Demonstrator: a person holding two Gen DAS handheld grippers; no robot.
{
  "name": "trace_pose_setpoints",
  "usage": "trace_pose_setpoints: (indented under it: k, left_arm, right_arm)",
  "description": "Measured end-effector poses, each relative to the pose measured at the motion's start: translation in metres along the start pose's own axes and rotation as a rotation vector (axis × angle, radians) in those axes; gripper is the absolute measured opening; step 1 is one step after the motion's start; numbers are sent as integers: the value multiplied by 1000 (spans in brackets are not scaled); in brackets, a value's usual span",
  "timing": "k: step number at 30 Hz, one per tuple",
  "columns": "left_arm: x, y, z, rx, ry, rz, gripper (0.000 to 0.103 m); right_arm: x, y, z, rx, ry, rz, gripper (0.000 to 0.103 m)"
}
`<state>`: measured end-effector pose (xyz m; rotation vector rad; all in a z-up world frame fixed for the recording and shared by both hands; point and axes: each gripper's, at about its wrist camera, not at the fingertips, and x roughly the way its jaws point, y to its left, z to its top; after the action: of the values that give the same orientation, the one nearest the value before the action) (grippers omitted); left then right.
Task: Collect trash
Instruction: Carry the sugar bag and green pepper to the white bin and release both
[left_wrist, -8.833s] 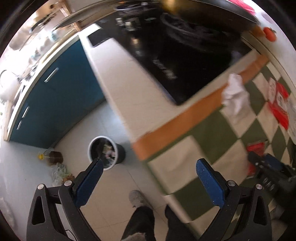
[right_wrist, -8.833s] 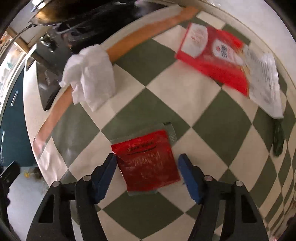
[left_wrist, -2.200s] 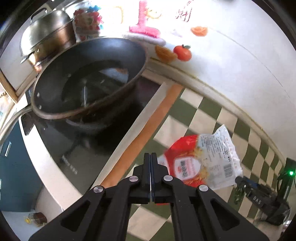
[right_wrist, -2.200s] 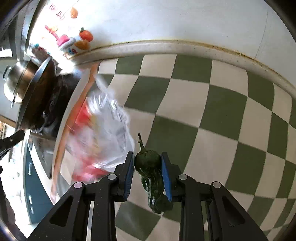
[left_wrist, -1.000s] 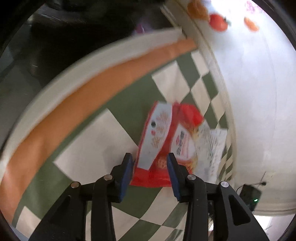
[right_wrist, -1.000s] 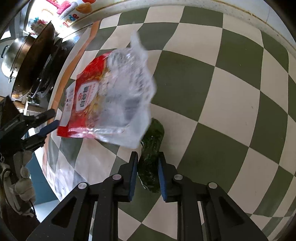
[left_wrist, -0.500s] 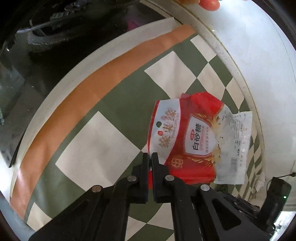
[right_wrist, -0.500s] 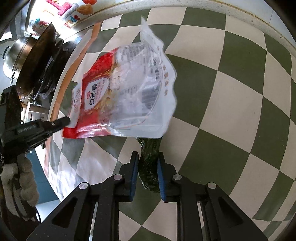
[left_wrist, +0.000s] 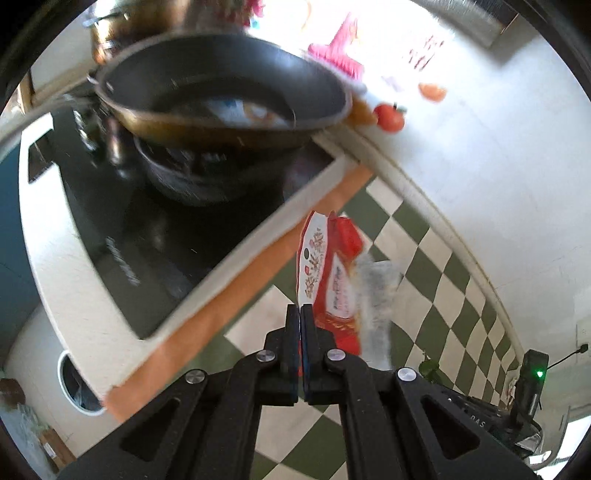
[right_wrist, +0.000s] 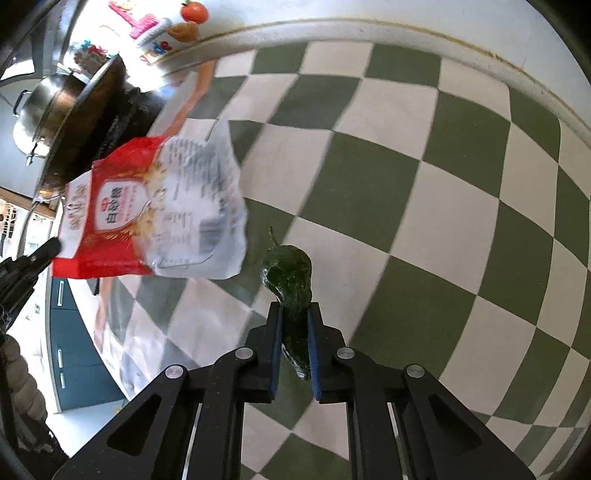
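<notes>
My left gripper (left_wrist: 299, 314) is shut on the corner of a red and clear plastic food bag (left_wrist: 338, 280) and holds it lifted above the green and white checkered counter (left_wrist: 424, 266). The same bag (right_wrist: 155, 210) hangs in the air at the left of the right wrist view, with the left gripper (right_wrist: 51, 247) at its lower corner. My right gripper (right_wrist: 295, 325) is shut on a dark green wilted pepper (right_wrist: 291, 291), raised off the counter (right_wrist: 424, 184).
A black wok (left_wrist: 221, 96) sits on a black stove (left_wrist: 147, 229) to the left. A round trash bin (left_wrist: 75, 384) stands on the floor below the counter edge. Blue cabinets (right_wrist: 70, 332) are at the left. A wall (left_wrist: 480, 147) runs behind the counter.
The left gripper has lifted the bag off the counter and tilted up toward the stove. The right gripper has raised the pepper slightly.
</notes>
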<state>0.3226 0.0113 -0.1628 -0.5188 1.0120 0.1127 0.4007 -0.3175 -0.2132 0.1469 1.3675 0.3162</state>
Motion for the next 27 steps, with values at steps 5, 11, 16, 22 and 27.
trace_pose_setpoints:
  k: [5,11,16,22,27]
  left_arm:
    - [-53,12,6,12,-99,20,0]
    - [-119,47,3,-2,-191,64,0]
    - [-174,104,-16,-60,-257,136,0]
    - [-230,195,-54,-190,-311,215,0]
    - [-254,279,-92,-279,-311,301,0]
  right_arm:
    - [-15,46,-1,-81,-41,30,12]
    - [-21,120,-15,-206,-55,100,12]
    - [-13,195,-40,-320,-26,171,11]
    - [14,298,-94,-459,33,249,11]
    - [59,372,-147,-540,103,269,11]
